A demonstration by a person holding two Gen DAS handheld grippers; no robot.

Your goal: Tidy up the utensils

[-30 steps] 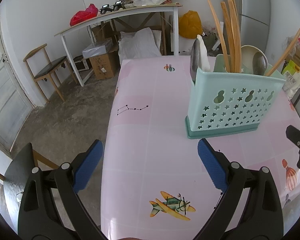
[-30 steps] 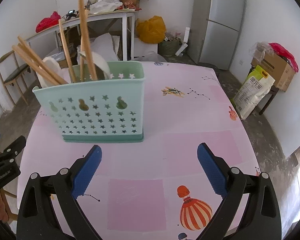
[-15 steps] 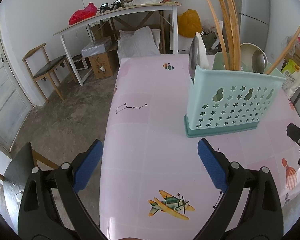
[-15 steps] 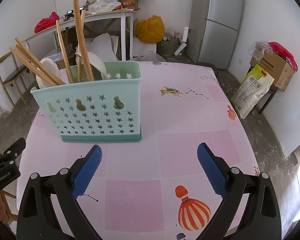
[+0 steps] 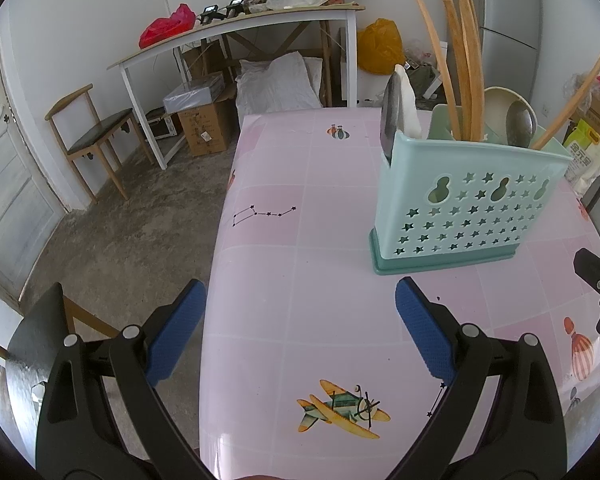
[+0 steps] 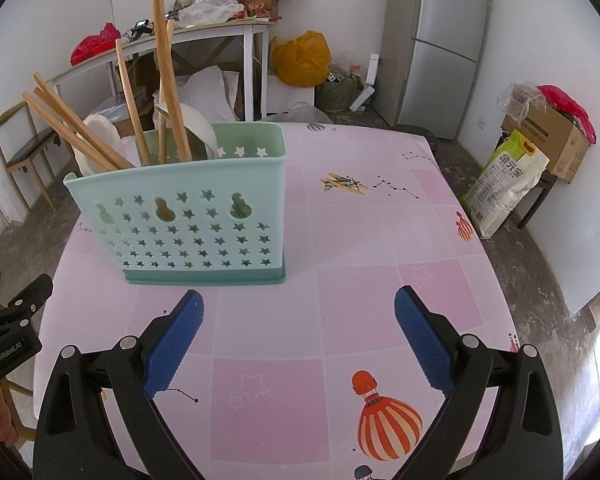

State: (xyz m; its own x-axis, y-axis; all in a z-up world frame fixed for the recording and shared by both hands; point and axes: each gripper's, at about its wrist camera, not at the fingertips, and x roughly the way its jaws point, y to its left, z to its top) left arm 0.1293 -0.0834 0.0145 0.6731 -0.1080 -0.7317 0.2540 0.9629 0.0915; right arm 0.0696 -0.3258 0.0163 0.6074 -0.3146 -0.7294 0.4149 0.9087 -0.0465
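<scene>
A mint-green utensil holder [image 5: 460,208] with star-shaped holes stands upright on the pink table [image 5: 300,280]. It also shows in the right wrist view [image 6: 192,220]. Wooden chopsticks [image 5: 460,64], white spoons [image 6: 196,124], a metal spoon [image 5: 520,124] and a dark-bladed utensil [image 5: 390,116] stand in it. My left gripper [image 5: 300,324] is open and empty, near the table's left edge, short of the holder. My right gripper [image 6: 300,328] is open and empty in front of the holder. The left gripper's tip shows at the right wrist view's left edge [image 6: 12,316].
A wooden chair [image 5: 92,140] and a white work table [image 5: 240,36] piled with clutter stand beyond the table on the left. A grey refrigerator [image 6: 444,40], a yellow bag [image 6: 300,60] and cardboard boxes [image 6: 548,140] line the far wall and right side.
Both grippers have drawn back slightly from the holder, which sits a little farther away in both views. Both stay open and empty.
</scene>
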